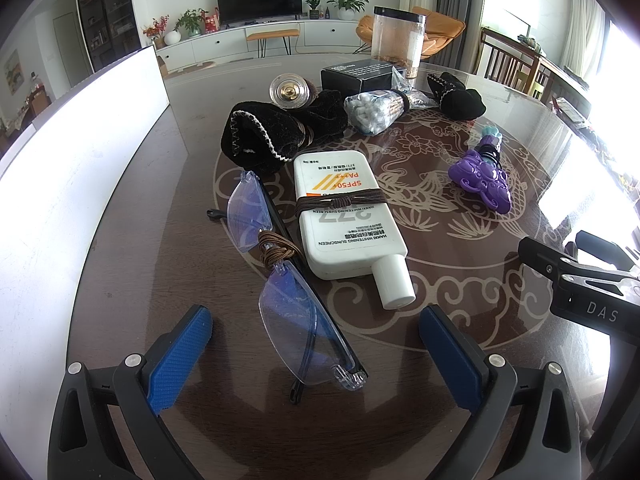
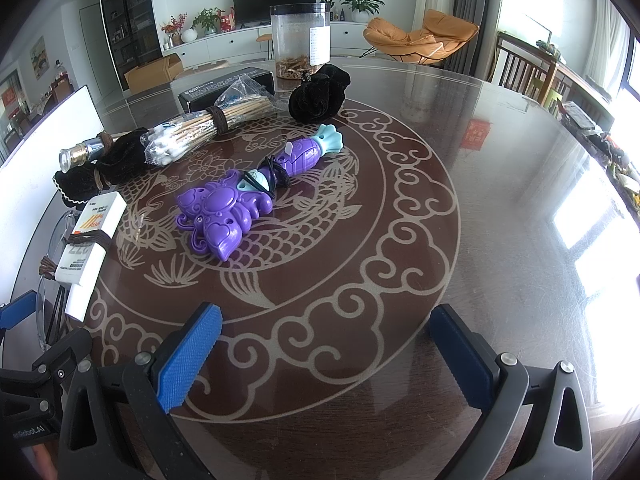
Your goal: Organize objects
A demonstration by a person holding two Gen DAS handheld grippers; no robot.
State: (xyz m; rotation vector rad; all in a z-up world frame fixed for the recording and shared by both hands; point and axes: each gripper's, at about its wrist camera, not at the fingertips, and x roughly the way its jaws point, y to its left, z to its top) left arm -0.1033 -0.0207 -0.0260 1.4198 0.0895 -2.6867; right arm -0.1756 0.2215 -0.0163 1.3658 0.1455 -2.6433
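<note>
My left gripper [image 1: 316,332] stands open over the near end of folded rimless glasses [image 1: 288,308] tied with brown cord. Beside them lies a white sunscreen bottle [image 1: 344,216] bound with brown cord, also seen as the sunscreen bottle [image 2: 90,240] in the right wrist view. My right gripper [image 2: 326,340] is open with nothing between its fingers, well short of a purple butterfly toy [image 2: 224,216] banded to a purple and teal toy [image 2: 304,152]. The same purple toy [image 1: 482,178] lies right of the bottle. A bundle of cotton swabs [image 2: 188,132] lies farther back.
A white board [image 1: 80,152] stands along the left. Black velvet pouches [image 1: 260,136] [image 2: 318,94], a black box [image 1: 360,74], a clear jar [image 2: 302,40] and a small glass bottle [image 2: 82,154] sit at the back. The round glass table [image 2: 500,200] stretches right.
</note>
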